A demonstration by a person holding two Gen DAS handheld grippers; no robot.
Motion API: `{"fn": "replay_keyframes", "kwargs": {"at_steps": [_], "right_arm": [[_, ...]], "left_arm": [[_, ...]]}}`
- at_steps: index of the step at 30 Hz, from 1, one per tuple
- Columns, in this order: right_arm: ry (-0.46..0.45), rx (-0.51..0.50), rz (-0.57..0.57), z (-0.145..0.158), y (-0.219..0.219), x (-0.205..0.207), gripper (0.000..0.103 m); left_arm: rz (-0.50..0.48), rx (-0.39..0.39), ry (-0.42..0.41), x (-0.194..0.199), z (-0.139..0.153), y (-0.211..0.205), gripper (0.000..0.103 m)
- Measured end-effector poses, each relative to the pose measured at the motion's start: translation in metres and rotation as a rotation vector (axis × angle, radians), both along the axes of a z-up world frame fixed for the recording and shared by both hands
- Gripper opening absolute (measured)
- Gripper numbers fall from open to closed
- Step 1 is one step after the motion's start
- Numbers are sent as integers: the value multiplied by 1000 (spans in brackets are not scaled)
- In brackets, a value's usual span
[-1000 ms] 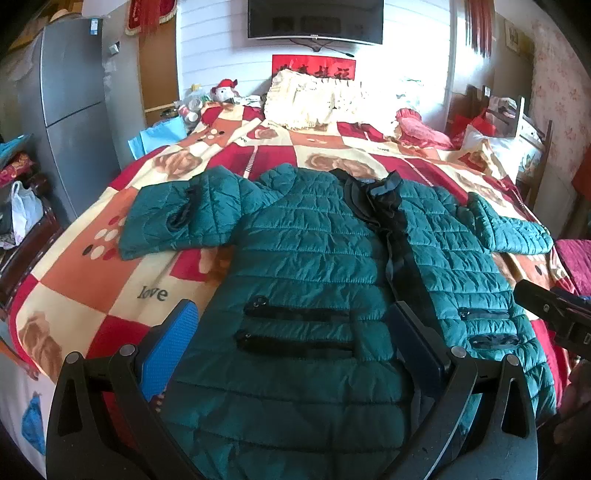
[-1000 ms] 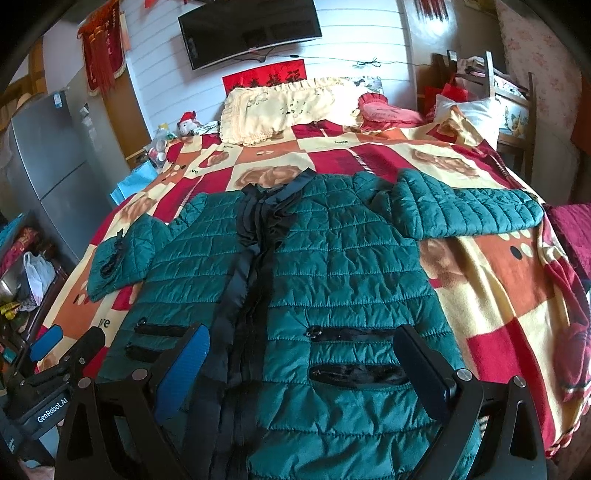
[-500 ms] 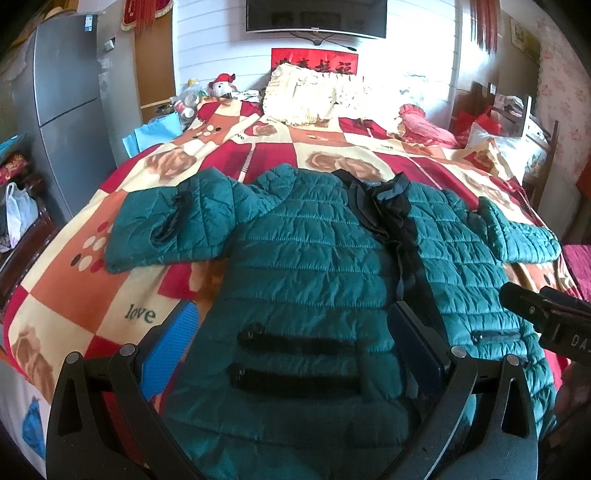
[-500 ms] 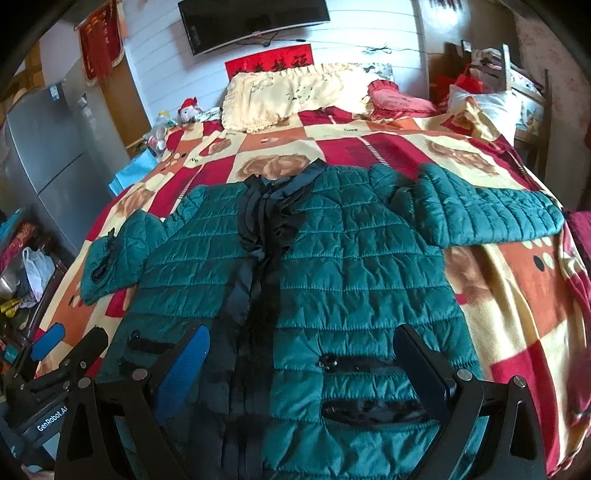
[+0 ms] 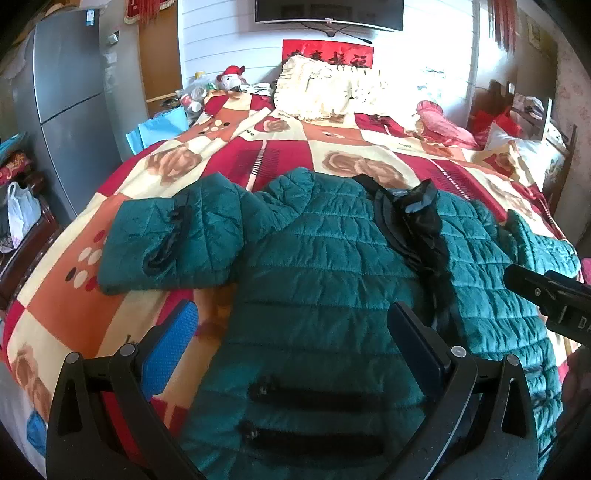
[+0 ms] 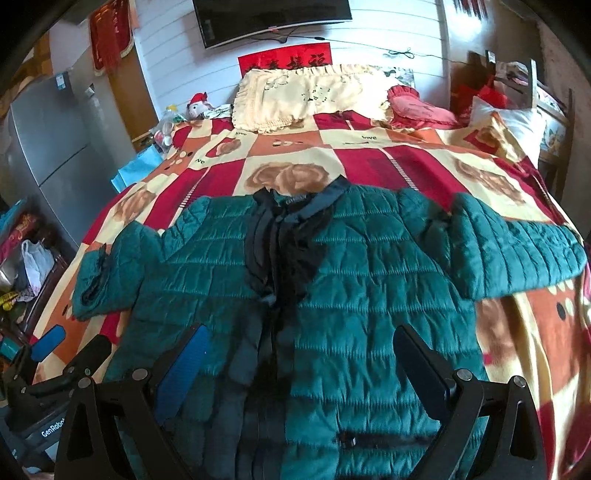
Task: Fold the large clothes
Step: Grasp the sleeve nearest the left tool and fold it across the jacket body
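1. A big bed (image 6: 388,155) fills the room, covered with a red, orange and cream checked blanket with flowers. A cream pillow (image 6: 306,96) sits at the far end, under a TV (image 6: 273,18) on the white wall. A grey fridge (image 5: 70,96) stands on the left side.
2. The green puffy coat (image 6: 351,288) lies flat on the bed, front side up. Its collar points to the pillow and its bottom edge points to the cameras, so it runs long-ways down the bed. Both sleeves stick out sideways.
3. The left gripper (image 5: 291,343) and right gripper (image 6: 299,369) hang over the coat's lower part. Both sets of jaws are spread wide and hold nothing. They seem not to touch the coat, though it is hard to tell.
4. Compared with a second ago, both cameras have moved forward, and the coat looks closer.
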State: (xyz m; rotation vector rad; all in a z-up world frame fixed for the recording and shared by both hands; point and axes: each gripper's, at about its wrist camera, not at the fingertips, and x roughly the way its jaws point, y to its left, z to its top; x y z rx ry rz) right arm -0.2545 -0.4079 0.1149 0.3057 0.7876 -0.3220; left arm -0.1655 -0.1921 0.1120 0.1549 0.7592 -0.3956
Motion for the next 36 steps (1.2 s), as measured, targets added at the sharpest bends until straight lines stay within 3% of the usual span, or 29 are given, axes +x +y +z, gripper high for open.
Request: {"fn": "replay_keyframes", "kwargs": {"at_steps": [17, 36], "right_arm": [[63, -6, 52, -34, -11, 61, 99], [71, 32, 46, -52, -14, 79, 99]], "left_arm": [[42, 39, 62, 57, -29, -16, 102], [75, 52, 84, 77, -42, -14, 103]]}}
